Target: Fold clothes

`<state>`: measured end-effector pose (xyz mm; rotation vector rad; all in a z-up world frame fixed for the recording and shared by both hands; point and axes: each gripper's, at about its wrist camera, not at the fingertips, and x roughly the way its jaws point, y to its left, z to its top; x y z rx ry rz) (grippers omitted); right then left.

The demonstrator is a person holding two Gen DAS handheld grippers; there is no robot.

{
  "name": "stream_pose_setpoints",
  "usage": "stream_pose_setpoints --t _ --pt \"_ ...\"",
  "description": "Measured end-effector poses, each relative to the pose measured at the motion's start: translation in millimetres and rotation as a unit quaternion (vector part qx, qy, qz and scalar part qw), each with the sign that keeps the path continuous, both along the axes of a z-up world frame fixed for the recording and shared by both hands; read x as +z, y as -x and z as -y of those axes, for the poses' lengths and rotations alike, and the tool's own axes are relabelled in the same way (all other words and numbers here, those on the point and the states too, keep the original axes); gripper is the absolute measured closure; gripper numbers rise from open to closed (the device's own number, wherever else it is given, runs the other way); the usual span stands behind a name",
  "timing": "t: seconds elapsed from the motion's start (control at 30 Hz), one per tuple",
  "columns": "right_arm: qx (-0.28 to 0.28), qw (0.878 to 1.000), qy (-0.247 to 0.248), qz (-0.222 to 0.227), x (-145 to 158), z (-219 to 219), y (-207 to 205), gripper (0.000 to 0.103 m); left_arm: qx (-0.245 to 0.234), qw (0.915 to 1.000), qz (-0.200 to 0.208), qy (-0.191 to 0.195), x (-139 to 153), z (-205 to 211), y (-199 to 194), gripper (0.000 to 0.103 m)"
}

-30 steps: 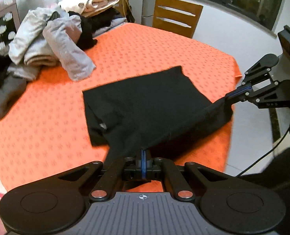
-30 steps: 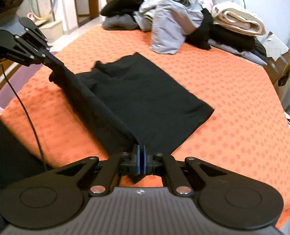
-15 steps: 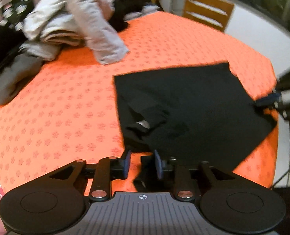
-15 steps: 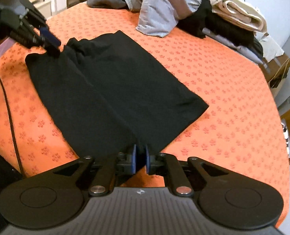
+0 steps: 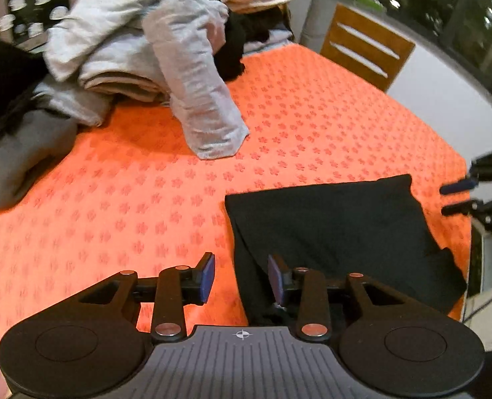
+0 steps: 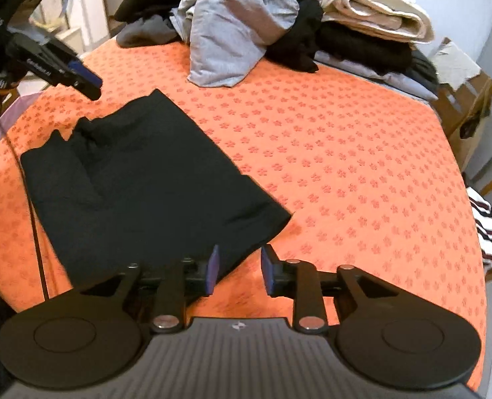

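Observation:
A black garment (image 5: 329,232) lies folded flat on the orange tablecloth (image 5: 146,219). My left gripper (image 5: 241,277) hovers over its near left edge, jaws opening; the cloth edge runs below the gap and the pads do not press it. In the right wrist view the same garment (image 6: 139,183) spreads to the left. My right gripper (image 6: 240,267) is over its near corner, jaws opening, with nothing pinched. Each gripper shows in the other's view: the right gripper (image 5: 458,196) at the far right, the left gripper (image 6: 86,81) at the upper left.
A heap of grey, black and cream clothes (image 5: 139,50) fills the far side of the table (image 6: 345,153). A wooden chair (image 5: 365,46) stands behind it. A cardboard box (image 6: 465,99) and a striped cloth (image 6: 485,226) sit off the right edge.
Both grippers were shut on the black garment's lifted edge. They carried it over, let go and opened. The garment now lies flat, folded over itself.

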<state>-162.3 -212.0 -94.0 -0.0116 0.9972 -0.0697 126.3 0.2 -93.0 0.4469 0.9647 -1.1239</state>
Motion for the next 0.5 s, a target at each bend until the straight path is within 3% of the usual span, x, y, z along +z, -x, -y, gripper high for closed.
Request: stream_pose_setpoints --t 0.27,0.5 --pt "0.037 0.999 -0.028 -0.019 -14.6 42.0 -35.9 0.066 -0.079 0.9947 0.027 -0.060 -11.9 52.6 -19.4 0.065" --pt "0.080 0.995 -0.041 -0.042 -25.9 51.4 -62.2 0.066 -0.165 0.9803 0.050 -0.096 -22.7 80.2 -24.6 0.065"
